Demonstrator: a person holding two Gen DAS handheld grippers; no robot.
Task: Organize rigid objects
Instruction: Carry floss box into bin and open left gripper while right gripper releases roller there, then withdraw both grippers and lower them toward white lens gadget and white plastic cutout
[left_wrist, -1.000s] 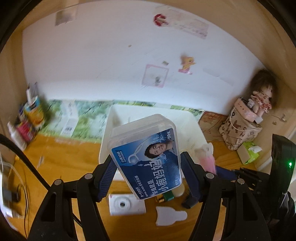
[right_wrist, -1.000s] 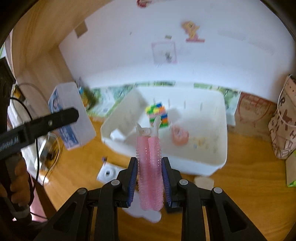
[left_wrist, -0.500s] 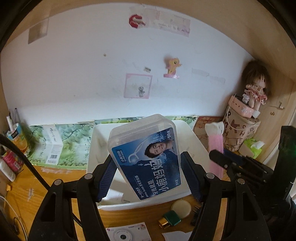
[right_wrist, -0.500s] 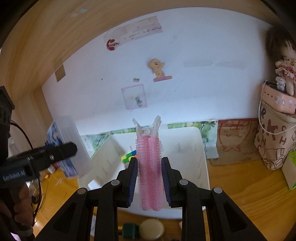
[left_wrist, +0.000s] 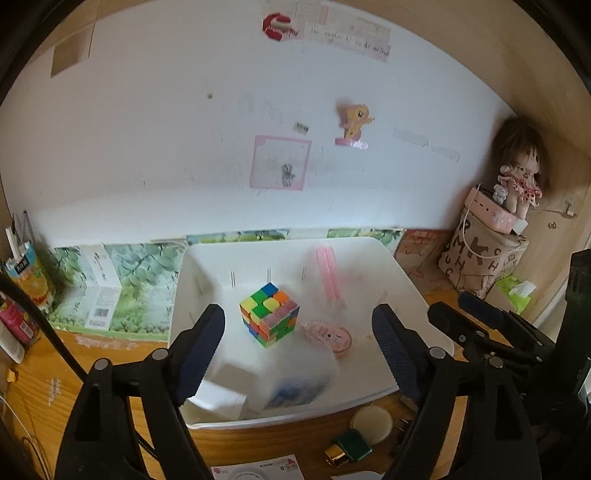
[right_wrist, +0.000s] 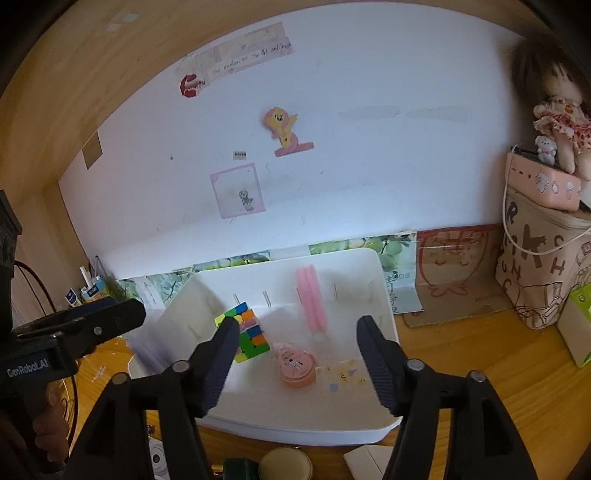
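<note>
A white bin (left_wrist: 413, 295) (right_wrist: 384, 295) stands on the wooden desk. Both grippers hover over its near side, open and empty: the left gripper (left_wrist: 298, 354), the right gripper (right_wrist: 293, 365). The clear floss box with a blue label (left_wrist: 299, 387) is a blur low in the bin under the left gripper. The pink hair-roller clip (left_wrist: 328, 275) (right_wrist: 312, 299) is a blur in the bin's back part. A colourful puzzle cube (left_wrist: 269, 319) (right_wrist: 245, 332) and a pink round case (left_wrist: 328, 336) (right_wrist: 297, 369) lie in the bin.
In front of the bin lie a round beige compact (left_wrist: 371, 424), a green-and-gold small item (left_wrist: 349, 452) and a white camera box (left_wrist: 258, 472). A lettered bag with a doll (left_wrist: 484, 258) stands right. Cartons and bottles (left_wrist: 26, 273) stand left.
Both grippers have opened. The floss box left the left gripper and the pink roller clip left the right one; both now show blurred inside the bin.
</note>
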